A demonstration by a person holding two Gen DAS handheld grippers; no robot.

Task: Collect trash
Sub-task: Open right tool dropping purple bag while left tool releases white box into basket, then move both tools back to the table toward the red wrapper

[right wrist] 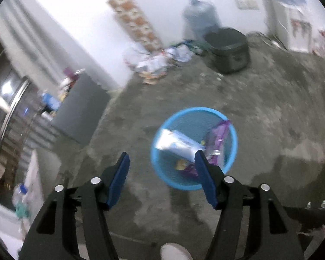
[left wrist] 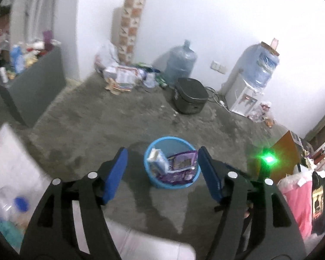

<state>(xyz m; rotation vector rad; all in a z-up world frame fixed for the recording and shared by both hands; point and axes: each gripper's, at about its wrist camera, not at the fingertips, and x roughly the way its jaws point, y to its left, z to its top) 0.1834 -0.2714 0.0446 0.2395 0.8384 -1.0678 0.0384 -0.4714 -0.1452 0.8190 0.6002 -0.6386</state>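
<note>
A round blue basket point(left wrist: 153, 183) stands on the concrete floor and holds a white and blue packet point(left wrist: 157, 159) and a purple wrapper point(left wrist: 182, 162). My left gripper point(left wrist: 162, 153) is open and empty, held above the basket, which shows between its fingers. In the right wrist view the basket point(right wrist: 231, 130) sits ahead and to the right, with the white packet point(right wrist: 175, 144) and the purple wrapper point(right wrist: 218, 136) inside. My right gripper point(right wrist: 162, 158) is open and empty, with its right finger over the basket's near side.
A pile of paper and plastic litter point(left wrist: 123, 75) lies by the far wall beside a tall patterned box point(left wrist: 131, 28). A water jug point(left wrist: 179, 61), a black cooker point(left wrist: 190, 96) and a water dispenser point(left wrist: 249, 86) stand along the wall. A grey cabinet point(left wrist: 36, 86) stands at the left.
</note>
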